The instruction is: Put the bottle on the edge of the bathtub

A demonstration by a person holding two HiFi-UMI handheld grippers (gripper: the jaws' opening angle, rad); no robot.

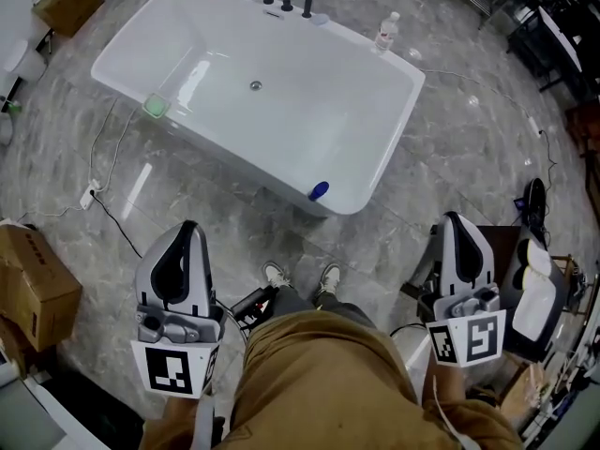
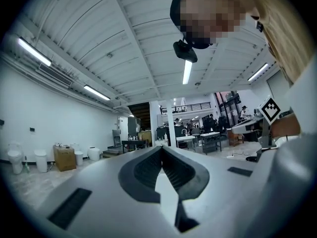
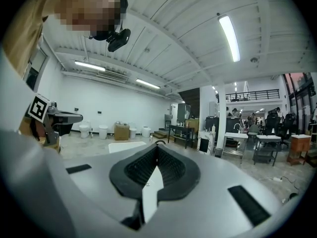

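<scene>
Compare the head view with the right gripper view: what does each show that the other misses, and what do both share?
Only the head view shows the bottle by the far edge of the bathtub, a blue object on its near rim, and the person's shoes. Only the right gripper view shows ceiling lights and distant tables. Both show the right gripper, jaws together and empty.

Grey marbled floor (image 1: 450, 176), glossy. White wall (image 3: 109, 110). White ribbed ceiling (image 2: 124, 38) with lit tube lights (image 3: 229, 36). Cardboard box (image 1: 33, 284) at left floor edge. Desks (image 3: 267, 142) in far hall.
</scene>
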